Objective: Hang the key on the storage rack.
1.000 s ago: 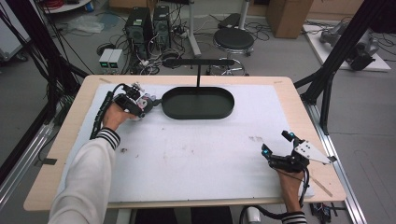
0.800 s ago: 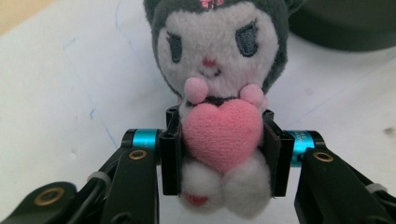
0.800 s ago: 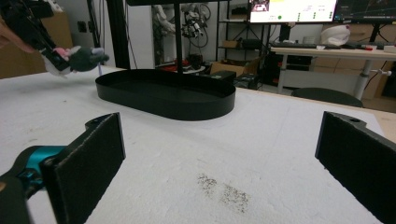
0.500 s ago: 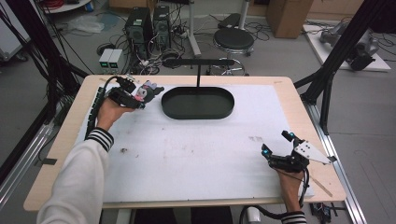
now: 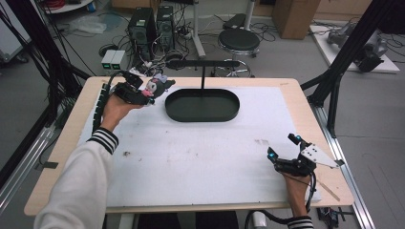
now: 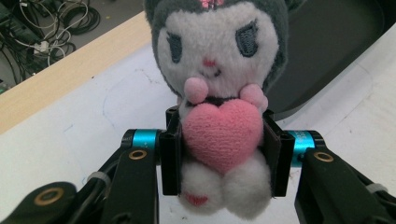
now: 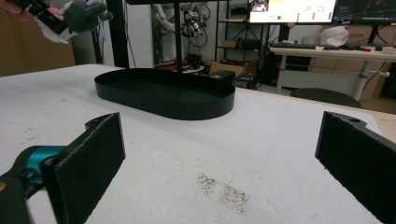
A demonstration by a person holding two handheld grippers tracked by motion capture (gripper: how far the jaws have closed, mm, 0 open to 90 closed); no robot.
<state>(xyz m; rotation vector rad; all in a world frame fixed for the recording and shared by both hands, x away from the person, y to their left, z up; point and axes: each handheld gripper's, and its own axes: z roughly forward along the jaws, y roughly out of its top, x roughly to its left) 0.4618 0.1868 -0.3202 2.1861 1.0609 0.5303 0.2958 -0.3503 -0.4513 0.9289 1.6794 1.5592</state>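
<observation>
Bench: a wooden-edged bench (image 5: 62, 143) topped by a white foam sheet (image 5: 191, 157), scuffed and marked with small dark specks near the right side.
Tray: a black oval tray (image 5: 202, 105) lies at the far middle of the sheet, its long axis running left to right; a thin black post rises behind it to a crossbar.
Room: grey floor beyond the bench, with two computer towers (image 5: 153, 21), tangled cables, a round black stool (image 5: 238, 40) and cardboard boxes; black frame posts stand at either side. The right gripper view shows a desk with monitors in the background.
Left claw: the left claw (image 5: 152, 88) is clamped on a plush toy (image 6: 219, 107), one pad on each flank at the level of the pink heart it hugs.
Plush toy, place: held in the air above the bench's far left part, just left of the tray's left end and not touching it.
Plush toy, direction: in the high view its dark-hooded head points right, towards the tray, and its long axis lies roughly level along the claw. In the left gripper view the face and heart look back at the camera, with the white feet nearest.
Right claw: the right claw (image 5: 282, 146) sits low over the near right of the sheet, its jaws spread wide with nothing between them, pointing towards the tray.
</observation>
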